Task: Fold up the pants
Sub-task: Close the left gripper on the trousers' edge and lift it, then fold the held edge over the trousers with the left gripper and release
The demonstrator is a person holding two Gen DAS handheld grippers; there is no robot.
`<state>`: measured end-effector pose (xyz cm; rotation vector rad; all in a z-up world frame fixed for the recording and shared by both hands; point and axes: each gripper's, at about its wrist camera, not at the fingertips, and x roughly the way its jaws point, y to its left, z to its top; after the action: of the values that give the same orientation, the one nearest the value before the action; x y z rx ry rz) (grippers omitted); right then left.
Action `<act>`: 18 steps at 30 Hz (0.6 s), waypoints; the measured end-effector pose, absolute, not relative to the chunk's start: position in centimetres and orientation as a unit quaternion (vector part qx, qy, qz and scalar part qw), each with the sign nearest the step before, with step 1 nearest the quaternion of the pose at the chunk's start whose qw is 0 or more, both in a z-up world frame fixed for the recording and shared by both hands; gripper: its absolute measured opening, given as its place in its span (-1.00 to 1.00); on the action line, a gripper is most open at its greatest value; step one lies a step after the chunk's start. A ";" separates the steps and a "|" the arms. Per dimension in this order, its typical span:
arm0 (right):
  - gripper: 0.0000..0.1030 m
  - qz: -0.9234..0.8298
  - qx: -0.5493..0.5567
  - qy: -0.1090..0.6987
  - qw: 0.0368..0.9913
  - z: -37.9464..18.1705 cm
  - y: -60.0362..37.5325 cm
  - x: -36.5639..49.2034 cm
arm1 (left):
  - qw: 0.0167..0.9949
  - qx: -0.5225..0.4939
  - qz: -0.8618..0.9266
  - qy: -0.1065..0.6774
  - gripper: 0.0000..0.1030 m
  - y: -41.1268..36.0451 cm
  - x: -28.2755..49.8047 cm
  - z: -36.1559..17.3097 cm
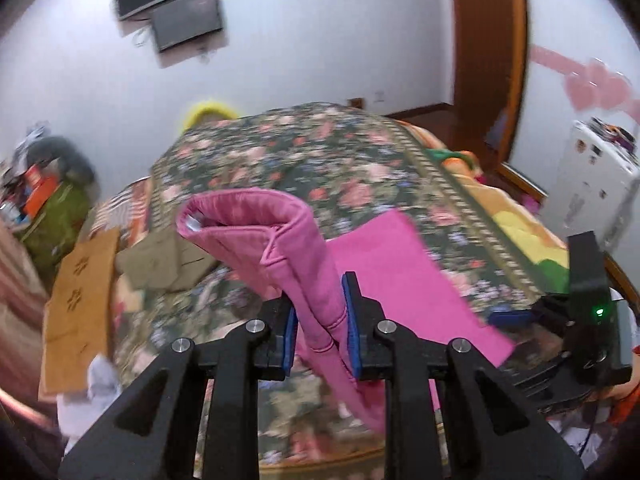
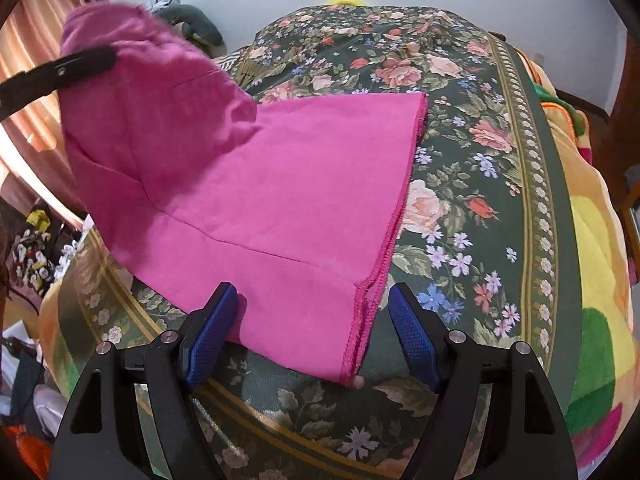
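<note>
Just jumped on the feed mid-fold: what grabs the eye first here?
The bright pink pants dominate, spread across the dark floral bedspread. The left gripper is clamped on one bunched end, lifting it, while the right gripper sits open around the hem corner near the bed's edge.

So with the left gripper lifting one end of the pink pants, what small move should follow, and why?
Probably carry the left gripper, shut on the pink cotton pants, toward the hem end lying flat on the floral bedspread by the open right gripper, completing the fold.
</note>
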<state>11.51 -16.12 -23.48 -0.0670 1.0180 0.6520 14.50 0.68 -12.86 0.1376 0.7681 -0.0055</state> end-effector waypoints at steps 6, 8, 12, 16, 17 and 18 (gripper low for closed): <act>0.44 0.282 -0.008 0.449 0.848 -21.6 -18.7 11.5 | 0.897 0.026 -0.093 0.432 -0.66 -2.7 17.5 -15.0; 0.44 0.274 -0.001 0.445 0.853 -21.2 -19.6 11.6 | 0.882 0.001 -0.114 0.458 -0.67 -3.5 18.1 -16.4; 0.44 0.259 0.003 0.446 0.857 -21.2 -20.8 11.8 | 0.852 -0.042 -0.139 0.503 -0.68 -4.5 19.2 -19.3; 0.44 0.251 0.003 0.451 0.857 -21.5 -21.5 11.7 | 0.842 -0.037 -0.148 0.518 -0.68 -5.6 19.0 -20.6; 0.44 0.250 0.004 0.452 0.856 -21.6 -21.6 11.6 | 0.842 -0.032 -0.149 0.518 -0.68 -5.9 18.9 -20.7; 0.44 0.249 0.004 0.452 0.856 -21.6 -21.7 11.6 | 0.842 -0.029 -0.150 0.518 -0.68 -6.0 18.8 -20.6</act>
<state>11.57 -21.69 -21.56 0.0085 0.9502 0.5236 18.80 -6.02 -20.65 -0.0621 1.0940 -0.3170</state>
